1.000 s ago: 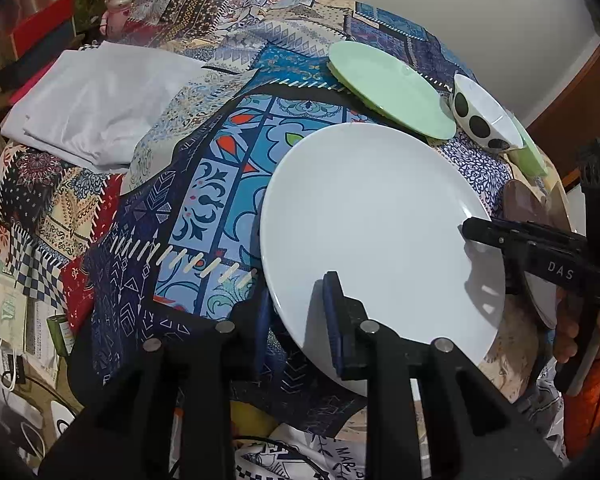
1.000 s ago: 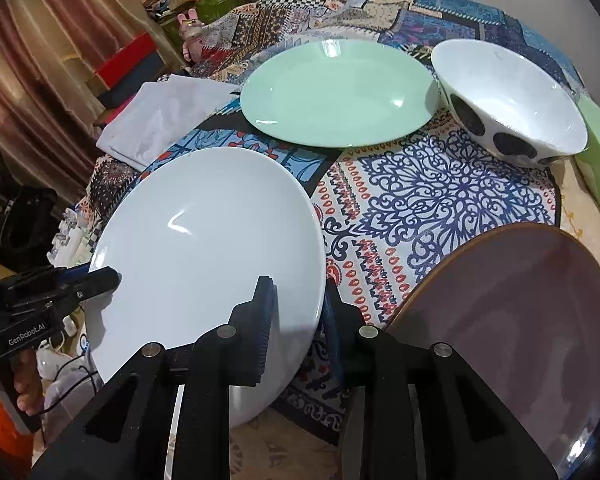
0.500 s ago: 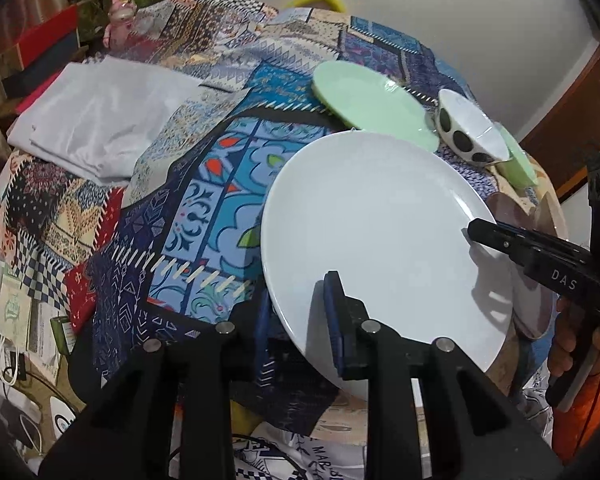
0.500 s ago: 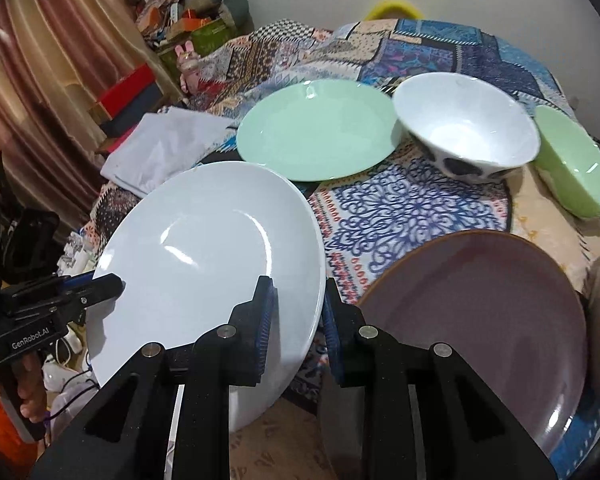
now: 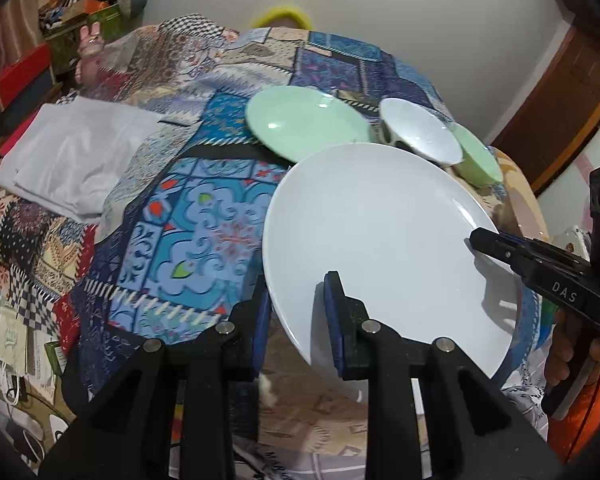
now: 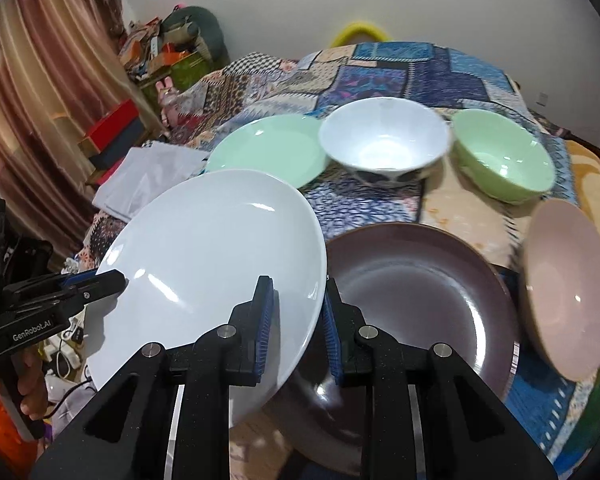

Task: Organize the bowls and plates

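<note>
Gripping opposite rims, the left gripper [image 5: 298,320] and right gripper [image 6: 298,320] hold a white plate [image 5: 380,240] tilted above the quilt-covered surface [image 5: 188,224], each pair of jaws pinched narrow on its thin edge. A brown plate [image 6: 420,280] lies just beneath its right side. Glazed and rigid, the white plate looks slippery and breakable; two rim grips on facing sides seem the safest hold.
</note>
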